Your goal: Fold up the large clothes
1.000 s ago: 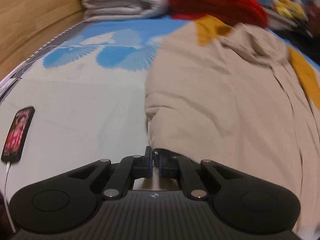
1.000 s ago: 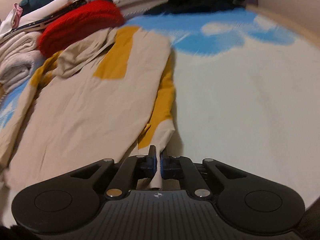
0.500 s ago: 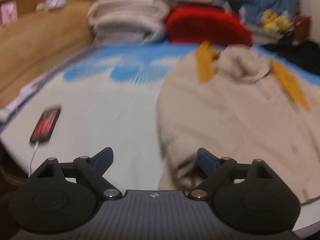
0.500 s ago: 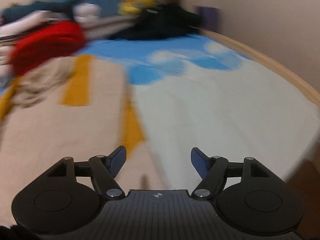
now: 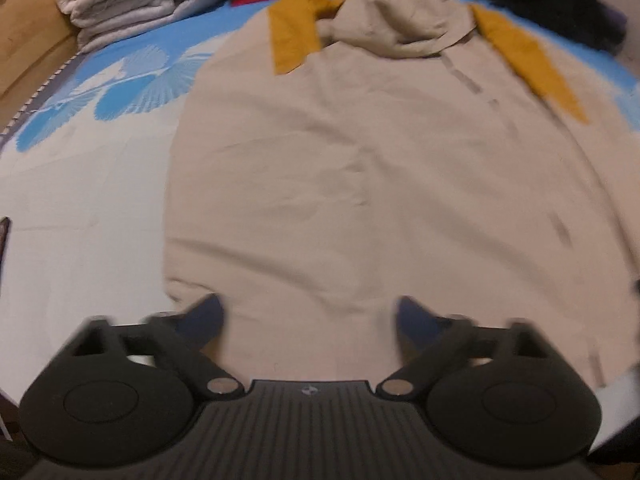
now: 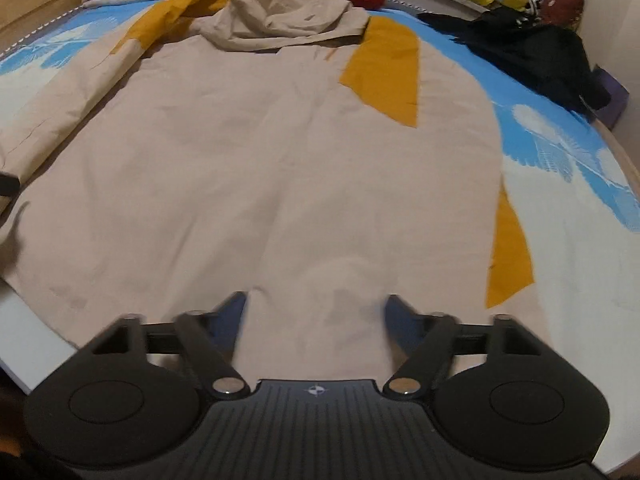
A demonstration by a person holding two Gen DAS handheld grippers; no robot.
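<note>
Beige jacket (image 5: pixel 360 184) lies spread flat on the bed (image 5: pixel 80 208), hood (image 6: pixel 280 20) bunched at the far end. Left gripper (image 5: pixel 308 316) and right gripper (image 6: pixel 316 312) hover over its near hem, fingers apart, just been closing in, nothing pinched between them

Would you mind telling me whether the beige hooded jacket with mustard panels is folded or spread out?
Spread out: the beige hooded jacket lies flat, full-length on the bed sheet, hood bunched at the top.
</note>
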